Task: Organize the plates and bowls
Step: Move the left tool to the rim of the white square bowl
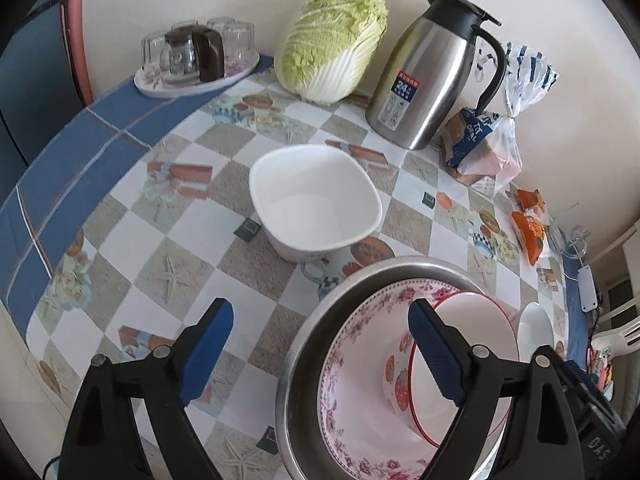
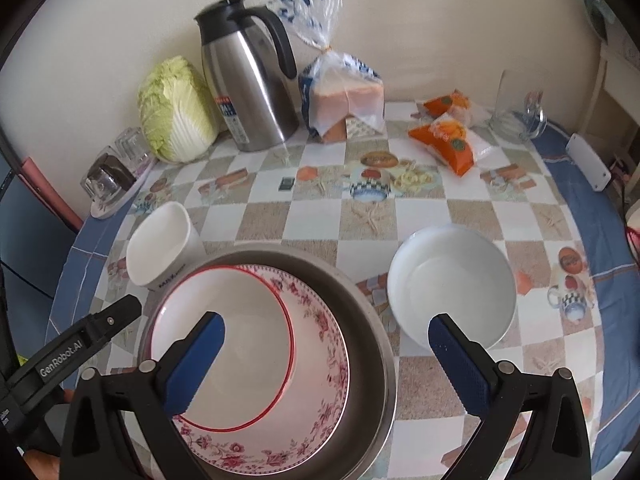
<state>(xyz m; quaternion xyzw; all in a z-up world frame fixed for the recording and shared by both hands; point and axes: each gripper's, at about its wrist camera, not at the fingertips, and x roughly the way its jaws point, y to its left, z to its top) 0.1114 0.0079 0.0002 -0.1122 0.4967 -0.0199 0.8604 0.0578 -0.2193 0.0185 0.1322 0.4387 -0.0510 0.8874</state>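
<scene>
L gripper (image 1: 320,354): jaws wide open, holds nothing, over pan's left edge.
R gripper (image 2: 326,354): wide open, empty, over pan's right side.
Pan (image 2: 372,320): near, middle; flower bowl (image 2: 320,344) in it w/ red-rim bowl (image 2: 240,336) inside.
Square bowl (image 1: 316,200): far left of pan.
Round bowl (image 2: 452,284): right of pan.

Each gripper (image 2: 326,358) has a black plastic frame, two ribbed blue pads (image 2: 460,368) and round silver screws (image 2: 505,367). The left gripper (image 1: 320,344) carries white "GenRobot.AI" lettering (image 2: 60,360).
</scene>
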